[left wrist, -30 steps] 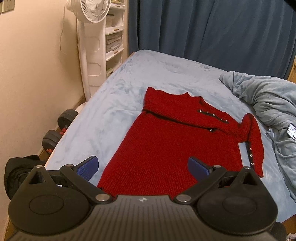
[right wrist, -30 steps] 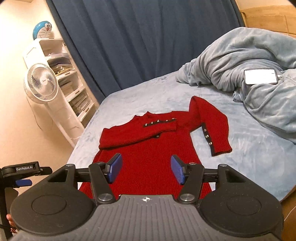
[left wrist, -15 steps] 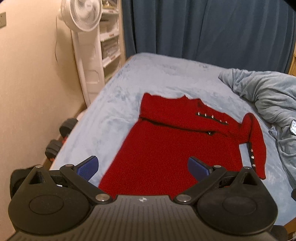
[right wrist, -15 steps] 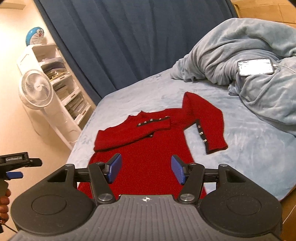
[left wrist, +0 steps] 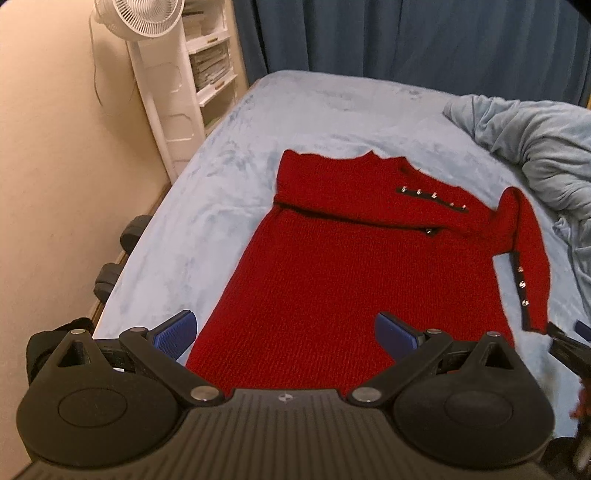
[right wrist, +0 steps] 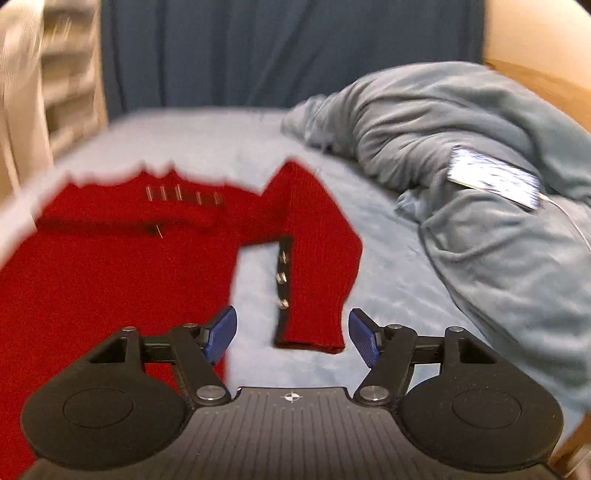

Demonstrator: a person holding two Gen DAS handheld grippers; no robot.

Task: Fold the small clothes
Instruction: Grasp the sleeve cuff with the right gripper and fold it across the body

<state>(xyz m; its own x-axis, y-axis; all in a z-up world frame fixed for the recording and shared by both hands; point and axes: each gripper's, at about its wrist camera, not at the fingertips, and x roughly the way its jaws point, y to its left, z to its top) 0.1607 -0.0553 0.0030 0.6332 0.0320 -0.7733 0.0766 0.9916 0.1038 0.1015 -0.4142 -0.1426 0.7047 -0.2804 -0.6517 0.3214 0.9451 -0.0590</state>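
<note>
Left wrist view: red sweater (left wrist: 332, 266) flat on light blue bed (left wrist: 207, 206), neck end far away, bottom edge close. 1 sleeve folded across the chest, with a row of small shiny buttons (left wrist: 432, 194). Other sleeve (left wrist: 528, 266) bent down along the side nearest the rumpled blanket (left wrist: 546, 158). Left gripper (left wrist: 284, 332) wide open above the bottom of the sweater, nothing between the blue pads. White fan (left wrist: 147, 14) and shelves (left wrist: 214, 66) by the wall, dark blue curtain (left wrist: 406, 37) behind the bed, 2 dark weights (left wrist: 122, 251) on the floor. Right wrist view, blurry: right gripper (right wrist: 291, 336) with jaws opening, just above the cuff (right wrist: 310, 336) of the bent sleeve, cuff lined up between the pads but not squeezed. Phone (right wrist: 495, 177) with a white cable on the blanket, well apart from the sweater.
</note>
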